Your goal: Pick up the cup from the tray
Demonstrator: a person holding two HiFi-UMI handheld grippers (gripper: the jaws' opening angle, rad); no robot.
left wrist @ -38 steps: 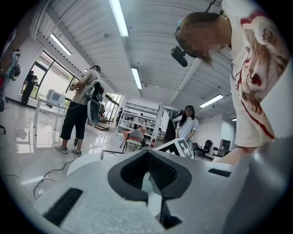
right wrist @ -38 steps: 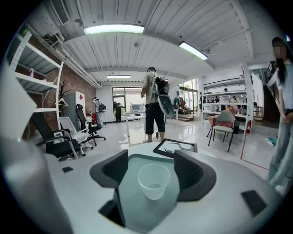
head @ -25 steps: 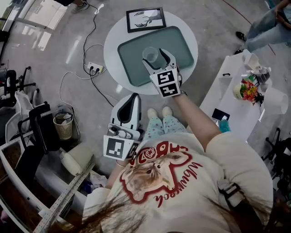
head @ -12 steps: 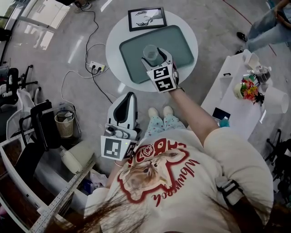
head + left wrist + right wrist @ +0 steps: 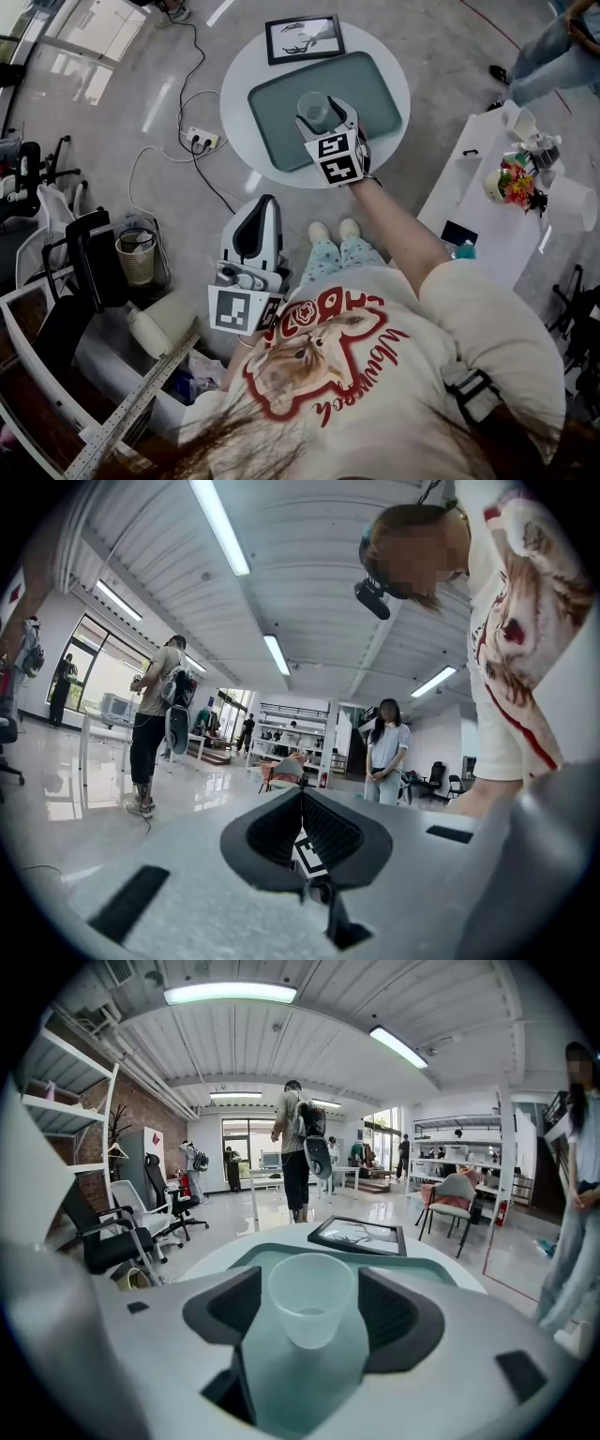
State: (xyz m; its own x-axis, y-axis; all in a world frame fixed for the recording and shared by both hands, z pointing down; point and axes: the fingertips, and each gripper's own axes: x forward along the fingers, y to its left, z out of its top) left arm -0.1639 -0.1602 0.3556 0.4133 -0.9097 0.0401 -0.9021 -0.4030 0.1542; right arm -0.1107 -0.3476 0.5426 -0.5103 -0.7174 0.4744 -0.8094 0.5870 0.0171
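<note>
Cup (image 5: 310, 1309) upright on tray (image 5: 424, 1267) — jaws flanking, apart

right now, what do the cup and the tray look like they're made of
The cup looks like thin frosted translucent plastic: the tray's green shows through its wall. The tray seems matte grey-green plastic, going by its rounded moulded rim, though coated metal can't be ruled out.
</note>
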